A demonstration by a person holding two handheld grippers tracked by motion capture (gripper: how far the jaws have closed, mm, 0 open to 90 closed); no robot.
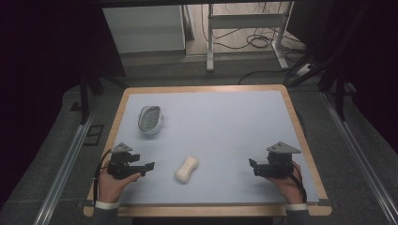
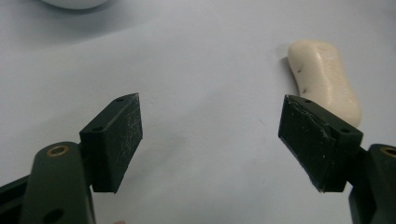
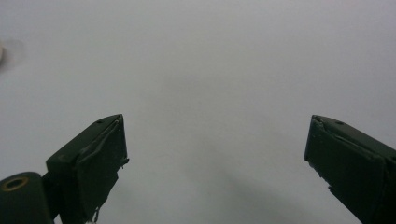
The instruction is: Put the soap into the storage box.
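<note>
- High view: the left gripper (image 1: 146, 167) is resting low at the near left of the counter (image 1: 225, 126), held in the person's left hand (image 1: 114, 183), with its fingers pointing toward the middle. The soap (image 1: 187, 169), a pale waisted bar, is lying flat just beyond those fingers, near them but not touching. The dish (image 1: 150, 120), an oval white soap dish with a ribbed inside, is sitting well away from the left fingers, farther up the counter. The right gripper (image 1: 253, 166) is sitting at the near right in the right hand (image 1: 285, 180), its fingers pointing inward toward the soap and well apart from it. How the fingers of either gripper are standing is too small to tell here.
- Left gripper view: the left gripper (image 2: 210, 140) is holding its fingers (image 2: 119, 140) wide apart with bare counter (image 2: 205, 70) between them. The soap (image 2: 327, 77) is lying ahead, just past the right-hand finger tip and outside the gap. The dish's white rim (image 2: 74, 3) is showing at the top edge, far ahead of the left-hand finger.
- Right gripper view: the right gripper (image 3: 215, 154) is spreading its fingers (image 3: 98, 163) wide, gripping nothing, with plain counter (image 3: 210, 70) lying between and beyond them.
</note>
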